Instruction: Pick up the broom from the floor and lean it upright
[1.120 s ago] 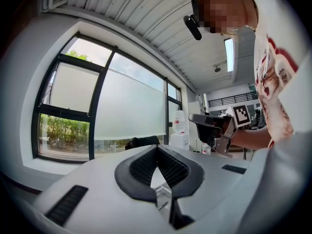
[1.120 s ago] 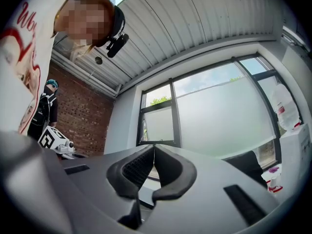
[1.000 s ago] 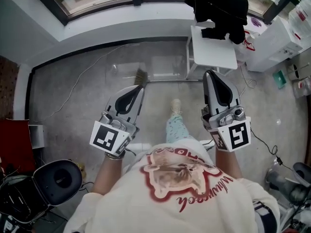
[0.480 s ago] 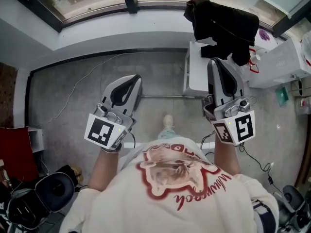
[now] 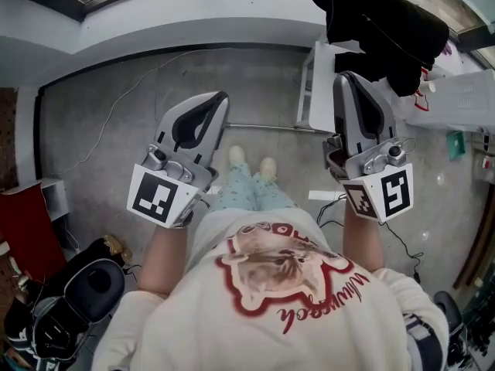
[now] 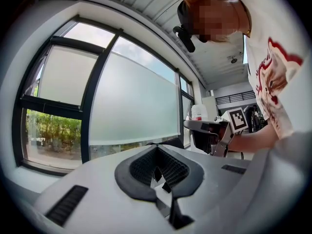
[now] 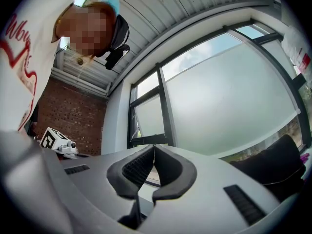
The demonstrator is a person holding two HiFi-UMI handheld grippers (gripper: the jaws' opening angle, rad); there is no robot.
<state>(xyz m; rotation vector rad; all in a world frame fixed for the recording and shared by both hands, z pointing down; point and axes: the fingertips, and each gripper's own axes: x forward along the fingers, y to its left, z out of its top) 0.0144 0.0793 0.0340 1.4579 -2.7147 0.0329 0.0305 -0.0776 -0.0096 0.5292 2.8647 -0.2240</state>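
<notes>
The slim metal-handled broom (image 5: 267, 127) lay flat on the grey concrete floor (image 5: 116, 137). Its handle ran leftward from the foot of the small white tabletop (image 5: 317, 91), and its brush end was out of sight behind the left tool (image 5: 220, 99). Neither tool touched it.

The left tool was held up well to the left of the tabletop. Its dark ribbed pads (image 6: 146, 167) were drawn together at the tips with nothing between them. The right tool (image 5: 346, 77) was held over the tabletop's right edge as seen from above, its jaws likewise closed on nothing. Both tools faced the frosted, dark-framed window (image 6: 131, 101) beyond the tabletop.

The person's pale shoes (image 5: 236, 155) stood left of the tabletop, just on the near side of the handle, below a white shirt with a red print (image 5: 271, 284). A black garment (image 5: 387, 29) hung over the tabletop's far end. A thin cable (image 5: 116, 108) trailed across the floor far to the tabletop's left.
</notes>
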